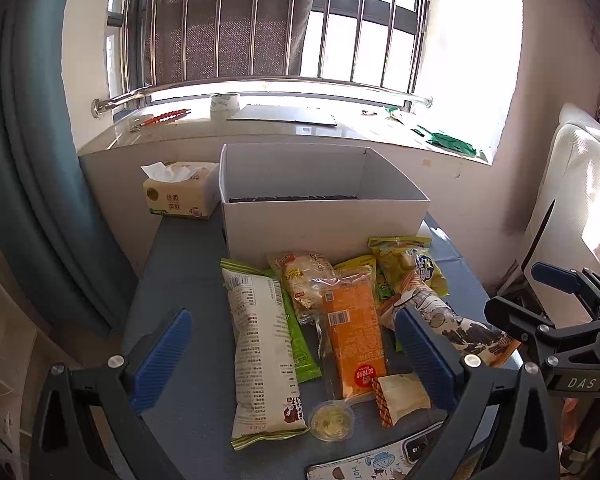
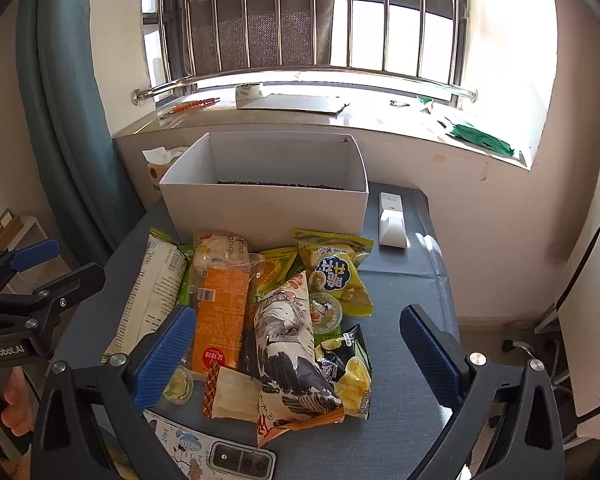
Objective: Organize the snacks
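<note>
A pile of snack packets lies on the blue-grey table in front of an open white box (image 1: 324, 216), which also shows in the right wrist view (image 2: 268, 208). The pile holds a long white packet (image 1: 260, 356), an orange packet (image 1: 352, 344), a yellow-green bag (image 2: 336, 272), a white-and-black illustrated bag (image 2: 288, 344) and a small jelly cup (image 1: 332, 420). My left gripper (image 1: 296, 360) is open and empty above the white and orange packets. My right gripper (image 2: 296, 356) is open and empty above the illustrated bag.
A tissue box (image 1: 180, 196) stands left of the white box. A white remote (image 2: 392, 220) lies right of it. A phone (image 2: 220, 456) lies at the table's near edge. A windowsill with bars runs behind. A blue curtain (image 1: 32, 160) hangs at left.
</note>
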`<state>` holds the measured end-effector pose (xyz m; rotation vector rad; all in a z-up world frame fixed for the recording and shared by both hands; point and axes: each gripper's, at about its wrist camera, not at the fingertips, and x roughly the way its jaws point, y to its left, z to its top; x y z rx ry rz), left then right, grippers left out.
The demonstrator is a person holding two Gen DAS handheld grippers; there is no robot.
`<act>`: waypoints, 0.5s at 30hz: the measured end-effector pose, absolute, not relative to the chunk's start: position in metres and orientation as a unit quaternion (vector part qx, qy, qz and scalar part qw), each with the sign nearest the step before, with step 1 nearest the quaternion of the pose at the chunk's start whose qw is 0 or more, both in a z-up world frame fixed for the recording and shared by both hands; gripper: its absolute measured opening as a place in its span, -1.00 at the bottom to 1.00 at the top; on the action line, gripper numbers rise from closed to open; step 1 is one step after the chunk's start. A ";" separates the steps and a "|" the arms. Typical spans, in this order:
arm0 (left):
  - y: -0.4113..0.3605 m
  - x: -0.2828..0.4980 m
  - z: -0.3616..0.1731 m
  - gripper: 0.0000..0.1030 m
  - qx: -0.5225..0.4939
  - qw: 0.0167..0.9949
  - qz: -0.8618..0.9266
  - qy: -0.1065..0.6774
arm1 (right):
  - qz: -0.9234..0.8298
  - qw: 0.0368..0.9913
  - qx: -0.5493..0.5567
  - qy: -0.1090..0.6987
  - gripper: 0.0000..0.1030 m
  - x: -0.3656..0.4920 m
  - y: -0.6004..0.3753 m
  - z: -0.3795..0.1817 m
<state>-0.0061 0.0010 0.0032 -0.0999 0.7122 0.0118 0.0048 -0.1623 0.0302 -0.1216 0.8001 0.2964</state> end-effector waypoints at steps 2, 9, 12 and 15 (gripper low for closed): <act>0.001 -0.006 0.004 1.00 -0.048 0.936 0.006 0.348 | 0.143 0.909 -0.059 0.388 1.00 0.004 -0.162 0.030; 0.001 -0.006 0.003 1.00 -0.048 0.936 0.005 0.348 | 0.140 0.908 -0.060 0.390 1.00 0.003 -0.164 0.029; 0.000 -0.005 0.003 1.00 -0.047 0.936 0.005 0.349 | 0.140 0.907 -0.059 0.392 1.00 0.004 -0.164 0.028; 0.000 -0.005 0.002 1.00 -0.046 0.936 0.006 0.350 | 0.140 0.906 -0.059 0.394 1.00 0.004 -0.164 0.027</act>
